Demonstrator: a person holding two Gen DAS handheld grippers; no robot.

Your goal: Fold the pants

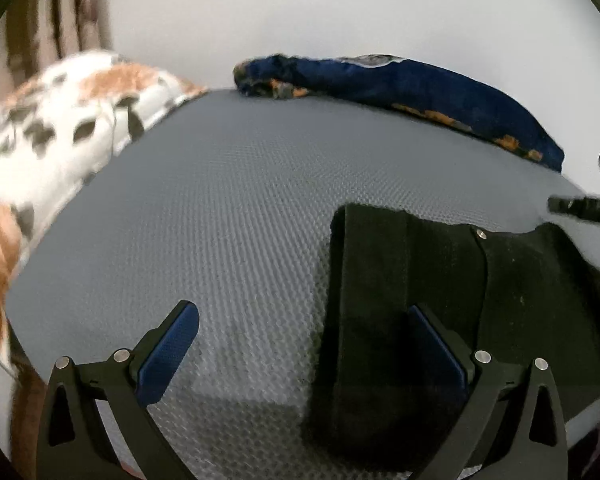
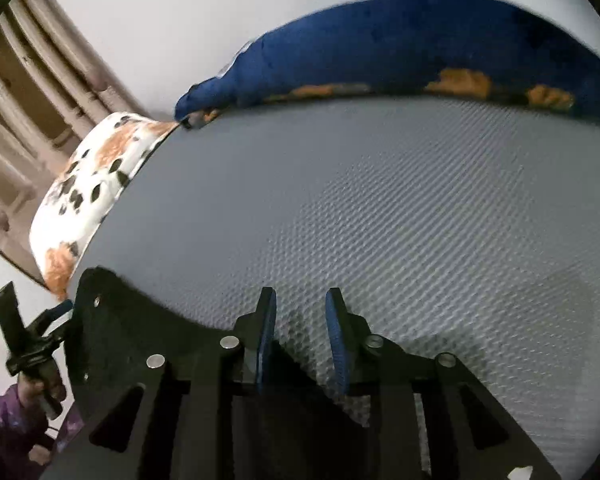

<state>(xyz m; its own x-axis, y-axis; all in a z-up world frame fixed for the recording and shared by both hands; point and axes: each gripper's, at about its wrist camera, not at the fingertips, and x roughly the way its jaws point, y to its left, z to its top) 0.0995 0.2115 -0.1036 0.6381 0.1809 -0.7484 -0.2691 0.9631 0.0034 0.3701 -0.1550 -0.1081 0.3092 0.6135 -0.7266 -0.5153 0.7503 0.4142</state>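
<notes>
Folded black fabric pants (image 1: 420, 300), snap-buttoned, lie at the near edge of the grey embossed mat (image 1: 220, 208). Left gripper (image 1: 300, 344) gapes wide; right gripper (image 2: 300, 336) stands slightly parted, apparently holding nothing.

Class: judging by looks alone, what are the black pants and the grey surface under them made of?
Black pants: probably matte woven cotton or denim; dull, lint-specked, metal rivet.
Grey surface: apparently textured foam or quilted fabric; regular raised bumps, no shine.

Left tool (image 1: 304, 344) wide open – black pants (image 1: 440, 300) on grey mat (image 1: 220, 200).
</notes>
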